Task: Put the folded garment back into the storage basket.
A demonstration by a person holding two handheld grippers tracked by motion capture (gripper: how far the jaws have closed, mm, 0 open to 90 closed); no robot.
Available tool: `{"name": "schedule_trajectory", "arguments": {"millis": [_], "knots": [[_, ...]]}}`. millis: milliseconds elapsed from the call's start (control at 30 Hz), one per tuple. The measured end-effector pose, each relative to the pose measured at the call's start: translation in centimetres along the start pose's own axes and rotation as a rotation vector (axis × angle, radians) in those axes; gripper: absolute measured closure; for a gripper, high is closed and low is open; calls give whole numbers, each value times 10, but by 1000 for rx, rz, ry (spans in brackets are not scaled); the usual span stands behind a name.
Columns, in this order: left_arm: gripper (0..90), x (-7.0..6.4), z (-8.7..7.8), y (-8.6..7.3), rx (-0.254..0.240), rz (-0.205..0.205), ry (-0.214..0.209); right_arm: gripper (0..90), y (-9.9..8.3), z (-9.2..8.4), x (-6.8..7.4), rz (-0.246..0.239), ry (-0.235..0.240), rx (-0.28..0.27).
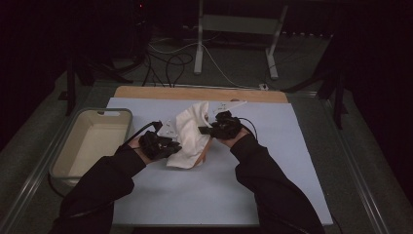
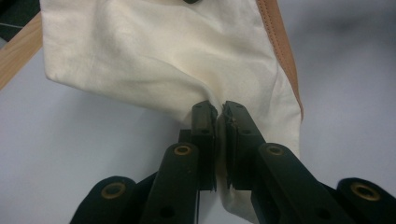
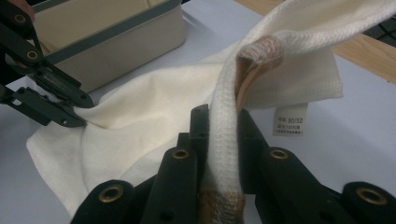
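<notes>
At the far left of the high view, a cream plastic bin [image 1: 92,141] with a grey rim stands on the table beside the pale blue mat [image 1: 272,165], and it looks empty inside. To the right of it, the left gripper [image 1: 171,144] is held in a black-gloved hand, with a dark sleeve [image 1: 100,187] that comes in from the bottom edge. In the left gripper view, its two black jaws are pressed together on a fold of the cream cloth [image 2: 154,51], near the lower edge of the cloth, and a tan band [image 2: 282,44] runs along the cloth's side. The cloth [image 1: 191,134] lies in the middle of the mat, between the two grippers, partly lifted and crumpled, with its lower part resting on the mat. Further right, the right gripper [image 1: 204,130] pinches the cloth at its upper right side. In the right gripper view, its jaws are closed on a thick ribbed hem [image 3: 224,140] of the cloth, which rises between them, and a tan strip is folded inside this hem. A small white label [image 3: 292,122] with printed text hangs from the cloth just to the right of the jaws. The wooden edge of the table [image 1: 199,93] shows behind the mat, and cables lie on the dark floor beyond.
</notes>
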State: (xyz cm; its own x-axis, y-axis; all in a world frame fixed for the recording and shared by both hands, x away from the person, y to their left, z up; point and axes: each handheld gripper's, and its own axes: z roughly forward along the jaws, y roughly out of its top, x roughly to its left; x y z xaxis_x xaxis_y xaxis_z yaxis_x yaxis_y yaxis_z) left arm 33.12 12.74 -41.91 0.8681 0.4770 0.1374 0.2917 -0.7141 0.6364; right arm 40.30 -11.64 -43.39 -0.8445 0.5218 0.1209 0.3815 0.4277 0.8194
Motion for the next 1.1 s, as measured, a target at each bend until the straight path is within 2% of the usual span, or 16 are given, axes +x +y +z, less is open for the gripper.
{"name": "schedule_trajectory", "arguments": {"millis": [333, 533, 1100], "knots": [[850, 8, -14, -13, 2, -12, -12, 819, 11, 12, 13, -15, 19, 5], [850, 11, -24, -18, 2, -5, -15, 819, 19, 20, 20, -22, 32, -3], [850, 24, -49, -30, 0, -27, -16, 819, 35, 33, 31, -32, 57, -9]]}}
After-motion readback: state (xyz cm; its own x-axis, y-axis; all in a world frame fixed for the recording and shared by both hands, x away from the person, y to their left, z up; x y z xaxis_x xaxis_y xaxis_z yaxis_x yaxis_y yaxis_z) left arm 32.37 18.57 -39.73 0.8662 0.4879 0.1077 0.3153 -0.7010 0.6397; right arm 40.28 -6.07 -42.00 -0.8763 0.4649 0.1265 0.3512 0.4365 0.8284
